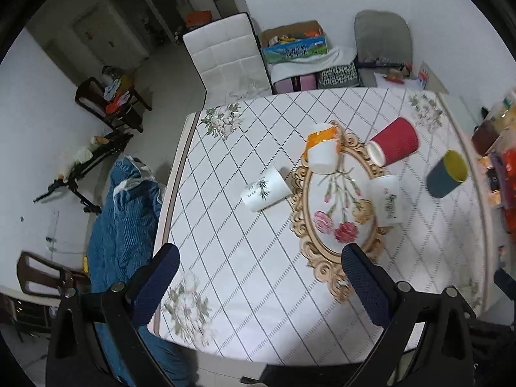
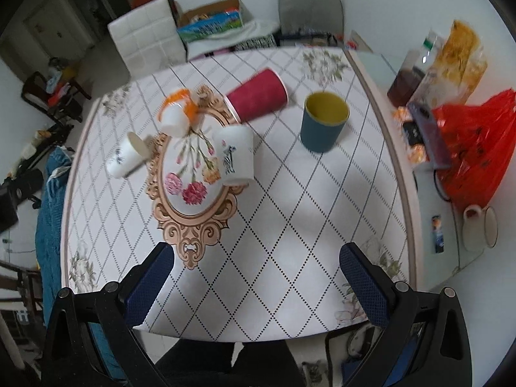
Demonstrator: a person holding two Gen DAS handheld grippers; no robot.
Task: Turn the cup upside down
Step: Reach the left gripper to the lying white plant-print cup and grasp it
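The bench (image 2: pixel 290 225) carried a diamond-patterned cloth with one oval flower mat (image 2: pixel 193 174) near its middle. Five cups stood or lay on it. The red cup (image 2: pixel 258 95) lay on its side toward the far edge, just beyond the mat. The blue cup (image 2: pixel 324 122), yellow inside, stood upright, mouth up, toward the right edge. The zebra cup (image 2: pixel 235 154) sat mouth down on the mat's right rim. The bamboo cup (image 1: pixel 266 188) lay tilted just off the mat's left rim. The orange cup (image 1: pixel 322 151) lay tipped at the mat's far end, its print blurred. Both grippers, left (image 1: pixel 259 287) and right (image 2: pixel 256 285), hung over the near edge, fingers (image 2: pixel 362 285) spread wide and holding nothing. Bags (image 2: pixel 474 148) beyond the right edge were partly cut off.
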